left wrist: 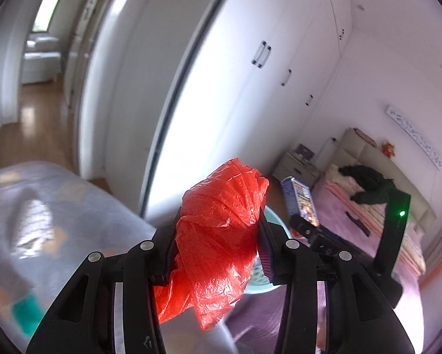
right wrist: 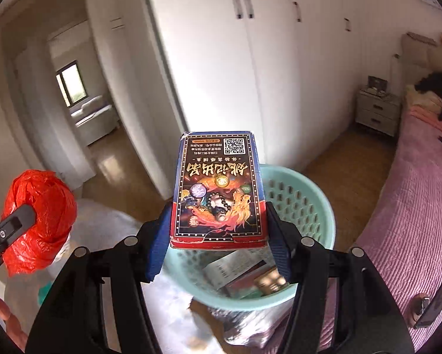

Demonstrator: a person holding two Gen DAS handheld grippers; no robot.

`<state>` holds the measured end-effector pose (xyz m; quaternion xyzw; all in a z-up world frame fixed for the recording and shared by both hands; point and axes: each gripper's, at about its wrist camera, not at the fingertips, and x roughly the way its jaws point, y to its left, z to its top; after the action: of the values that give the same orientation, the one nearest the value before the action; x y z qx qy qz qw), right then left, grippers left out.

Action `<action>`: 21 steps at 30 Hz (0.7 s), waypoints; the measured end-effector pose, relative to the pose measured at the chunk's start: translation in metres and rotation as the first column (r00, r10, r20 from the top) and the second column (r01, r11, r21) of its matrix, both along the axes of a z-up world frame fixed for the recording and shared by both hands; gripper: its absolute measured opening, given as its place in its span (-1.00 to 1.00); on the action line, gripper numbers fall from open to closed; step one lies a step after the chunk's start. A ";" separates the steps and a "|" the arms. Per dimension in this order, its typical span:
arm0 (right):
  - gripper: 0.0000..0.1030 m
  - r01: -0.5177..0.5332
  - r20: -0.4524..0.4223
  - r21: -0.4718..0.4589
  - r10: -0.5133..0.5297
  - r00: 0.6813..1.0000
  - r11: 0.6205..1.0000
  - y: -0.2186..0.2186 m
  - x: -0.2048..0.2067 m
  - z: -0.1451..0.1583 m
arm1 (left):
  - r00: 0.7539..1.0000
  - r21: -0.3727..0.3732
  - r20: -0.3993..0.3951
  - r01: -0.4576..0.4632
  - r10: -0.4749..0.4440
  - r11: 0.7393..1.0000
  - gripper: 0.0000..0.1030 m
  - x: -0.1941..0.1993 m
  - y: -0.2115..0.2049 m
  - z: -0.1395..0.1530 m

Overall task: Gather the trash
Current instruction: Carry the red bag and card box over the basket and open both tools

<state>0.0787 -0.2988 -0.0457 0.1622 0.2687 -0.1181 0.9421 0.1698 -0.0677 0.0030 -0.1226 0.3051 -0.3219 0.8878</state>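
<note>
Bedroom; red bag (left wrist: 218, 236), box (right wrist: 219, 188) gripped.

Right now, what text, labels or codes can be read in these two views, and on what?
Box in the right gripper: Chinese title and small print, upside down, too unclear to quote; a QR code.
Long wall plaque: markings too blurred.
Red bag: no text.

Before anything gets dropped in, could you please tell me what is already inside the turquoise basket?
Inside the turquoise basket, a few flat cartons or packets lie blurred at the bottom. The printed box held in front covers part of the inside.
</note>
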 end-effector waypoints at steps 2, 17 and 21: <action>0.09 0.021 -0.022 0.022 -0.020 1.000 1.000 -0.014 0.006 -0.007 | 0.999 0.002 -0.014 0.030 -0.030 1.000 -0.19 0.011 -0.019 -0.002; 0.09 0.056 -0.094 0.103 -0.046 0.994 0.993 -0.057 0.021 -0.045 | 0.989 0.089 -0.140 0.050 -0.038 0.995 -0.19 0.055 -0.081 -0.041; 0.09 0.048 -0.092 0.092 -0.040 0.995 0.995 -0.056 0.021 -0.041 | 0.991 0.144 -0.132 0.044 -0.025 0.989 -0.13 0.057 -0.093 -0.047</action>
<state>0.0995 -0.3545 -0.0869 0.2067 0.3126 -0.1334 0.9175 0.2271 -0.1604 -0.0445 -0.0723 0.3874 -0.3054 0.8669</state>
